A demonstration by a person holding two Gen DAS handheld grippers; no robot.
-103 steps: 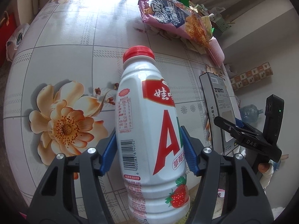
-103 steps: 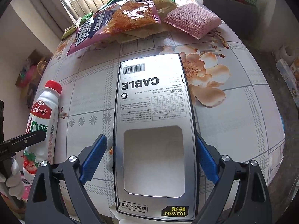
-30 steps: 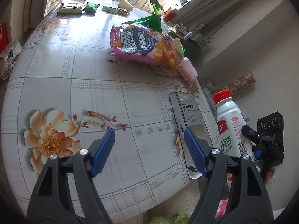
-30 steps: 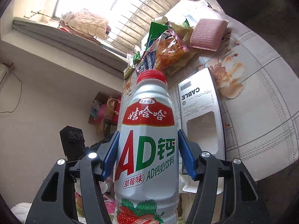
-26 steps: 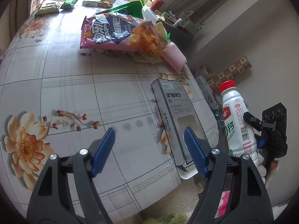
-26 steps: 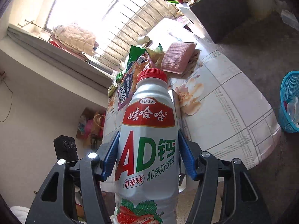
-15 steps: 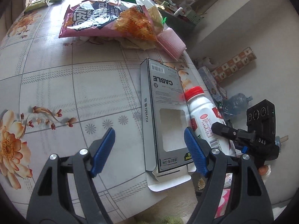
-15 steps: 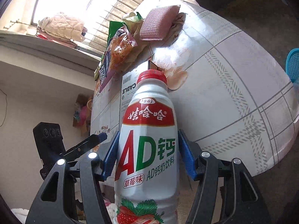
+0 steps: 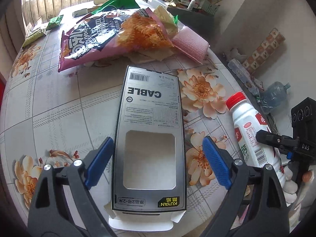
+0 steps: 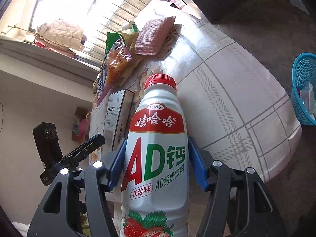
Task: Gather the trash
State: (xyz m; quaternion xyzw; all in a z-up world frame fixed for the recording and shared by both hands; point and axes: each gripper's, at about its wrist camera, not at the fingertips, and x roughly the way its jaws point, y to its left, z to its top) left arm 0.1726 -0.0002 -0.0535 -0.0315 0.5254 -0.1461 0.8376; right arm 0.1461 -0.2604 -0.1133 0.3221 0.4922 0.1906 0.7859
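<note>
Blue-padded left claw (image 9: pixel 158 163) wide astride cable box (image 9: pixel 151 130) — untouched.

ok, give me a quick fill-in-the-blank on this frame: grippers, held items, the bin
1. The right gripper is shut on the white plastic drink bottle, whose cap is ____.
2. The flat grey cardboard box between the left gripper's open jaws reads ____.
3. The plastic mesh basket on the floor is ____.

Missing: red; CABLE; blue

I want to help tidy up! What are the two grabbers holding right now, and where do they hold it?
The right gripper pinches the milk drink bottle around its middle. The left gripper holds nothing: its just-widened jaws straddle the cable box.
</note>
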